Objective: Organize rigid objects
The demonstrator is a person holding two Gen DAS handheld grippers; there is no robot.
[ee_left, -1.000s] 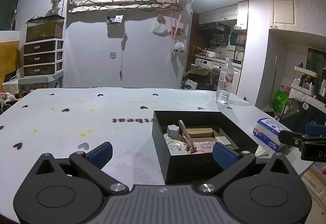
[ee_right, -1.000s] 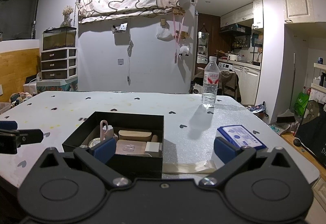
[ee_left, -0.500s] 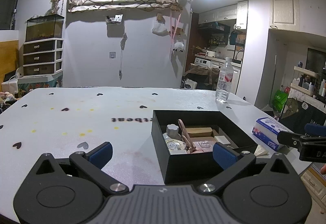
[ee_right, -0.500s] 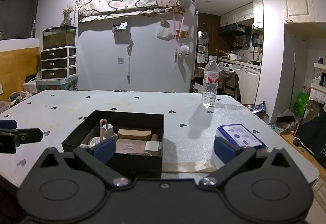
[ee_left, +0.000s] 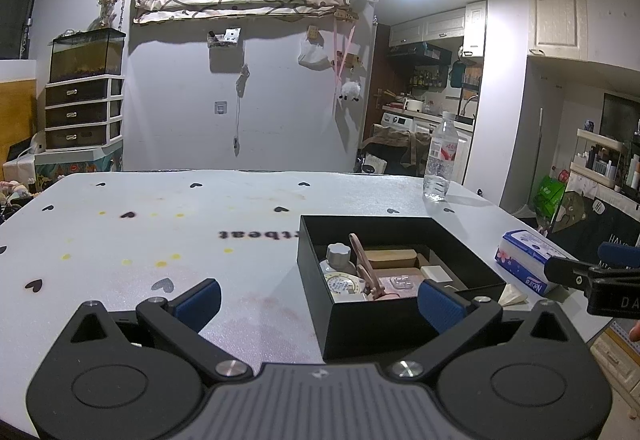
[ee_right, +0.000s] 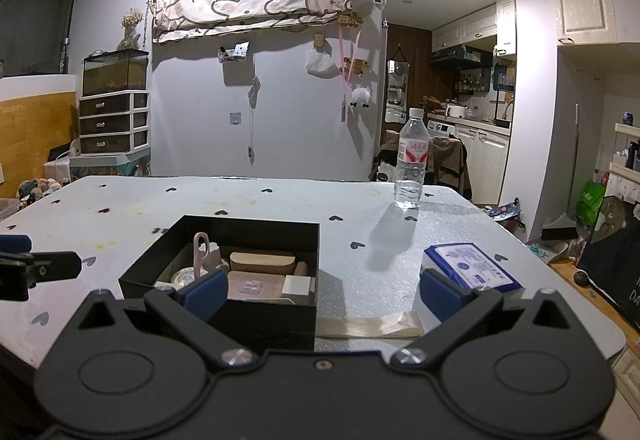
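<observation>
A black open box (ee_left: 320,236) (ee_right: 264,230) rests on the white table and holds several small items: a pink handled tool (ee_left: 362,260) (ee_right: 200,254), a wooden block (ee_left: 390,258) (ee_right: 262,262), a tape roll (ee_left: 340,283), a small grey-capped bottle (ee_left: 338,254) and a white block (ee_right: 297,285). My left gripper (ee_left: 318,302) is open, low at the table's near edge, with the box in front of its right finger. My right gripper (ee_right: 320,292) is open too, the box's near wall between its fingers. Neither holds anything.
A water bottle (ee_left: 440,160) (ee_right: 412,160) stands at the far right of the table. A blue tissue pack (ee_left: 528,254) (ee_right: 472,266) lies right of the box. A flat beige strip (ee_right: 368,324) lies by the box's near right corner. The table (ee_left: 140,232) carries small heart marks.
</observation>
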